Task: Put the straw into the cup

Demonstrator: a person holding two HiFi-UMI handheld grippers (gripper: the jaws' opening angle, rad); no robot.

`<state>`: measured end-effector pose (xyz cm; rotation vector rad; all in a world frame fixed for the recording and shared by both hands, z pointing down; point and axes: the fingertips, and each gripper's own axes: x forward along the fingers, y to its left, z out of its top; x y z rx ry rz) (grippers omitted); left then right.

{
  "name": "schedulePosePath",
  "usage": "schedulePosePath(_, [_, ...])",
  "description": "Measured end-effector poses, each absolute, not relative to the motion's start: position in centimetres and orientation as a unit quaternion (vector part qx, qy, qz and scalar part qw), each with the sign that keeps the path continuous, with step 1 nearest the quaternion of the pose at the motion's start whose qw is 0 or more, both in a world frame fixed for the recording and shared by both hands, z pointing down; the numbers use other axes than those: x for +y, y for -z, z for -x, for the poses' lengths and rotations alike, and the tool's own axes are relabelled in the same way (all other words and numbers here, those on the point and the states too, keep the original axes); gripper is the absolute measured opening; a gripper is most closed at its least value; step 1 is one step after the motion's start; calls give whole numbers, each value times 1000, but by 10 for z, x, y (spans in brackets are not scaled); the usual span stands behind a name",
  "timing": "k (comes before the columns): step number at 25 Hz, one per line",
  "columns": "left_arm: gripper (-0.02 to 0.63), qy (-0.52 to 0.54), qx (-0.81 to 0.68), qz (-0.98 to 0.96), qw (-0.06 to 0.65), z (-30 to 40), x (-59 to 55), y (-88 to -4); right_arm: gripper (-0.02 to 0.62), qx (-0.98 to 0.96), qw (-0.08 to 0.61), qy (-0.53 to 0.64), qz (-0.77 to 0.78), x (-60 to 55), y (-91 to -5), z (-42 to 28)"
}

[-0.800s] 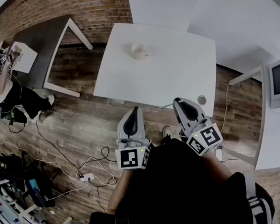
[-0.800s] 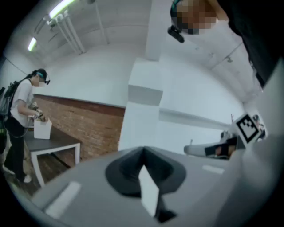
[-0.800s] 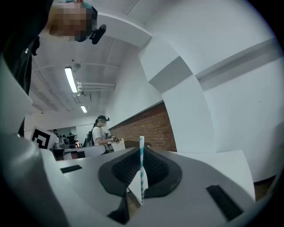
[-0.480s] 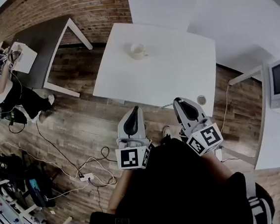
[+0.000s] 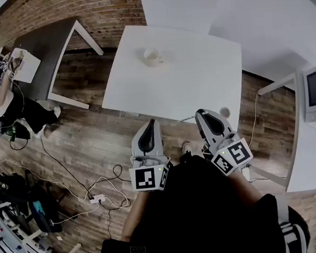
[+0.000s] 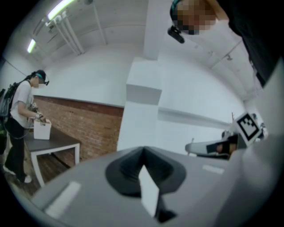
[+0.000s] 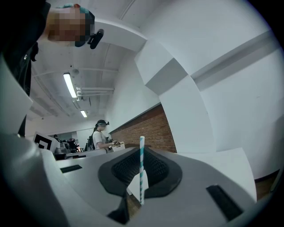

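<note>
A pale cup (image 5: 152,56) stands toward the far side of the white table (image 5: 187,81), well ahead of both grippers. My right gripper (image 5: 201,113) is held level at the table's near edge. It is shut on a white and teal striped straw (image 7: 141,168), which stands upright between its jaws. My left gripper (image 5: 151,122) is beside it, over the wooden floor just short of the table. Its jaws (image 6: 143,150) are shut with nothing in them. The straw does not show in the head view.
A grey table (image 5: 54,50) with a white box (image 5: 25,63) stands at the left, and a person (image 6: 20,119) works there. Cables and a power strip (image 5: 98,200) lie on the wooden floor. Another white surface with a screen (image 5: 314,94) is at the right. A brick wall runs behind.
</note>
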<state>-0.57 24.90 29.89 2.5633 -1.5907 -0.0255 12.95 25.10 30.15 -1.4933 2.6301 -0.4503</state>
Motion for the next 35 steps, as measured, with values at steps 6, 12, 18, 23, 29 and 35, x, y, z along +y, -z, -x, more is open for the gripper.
schedulePosePath(6, [5, 4, -528, -847, 64, -23, 252, -302, 21, 863, 40, 148, 482, 254, -305, -154])
schedulePosePath(12, [5, 1, -534, -843, 65, -52, 260, -301, 22, 869, 43, 155, 468, 254, -309, -181])
schedulePosePath(18, [5, -14, -553, -831, 67, -49, 263, -305, 21, 875, 49, 155, 455, 242, -307, -185])
schedulePosePath(23, [5, -8, -553, -830, 73, -42, 242, -312, 21, 872, 45, 155, 461, 224, -310, -180])
schedulePosePath(29, [5, -6, -531, -843, 81, -35, 199, -321, 21, 861, 38, 153, 483, 185, -315, -173])
schedulePosePath(35, [5, 1, -516, -853, 79, -10, 143, -315, 21, 852, 29, 144, 502, 130, -311, -153])
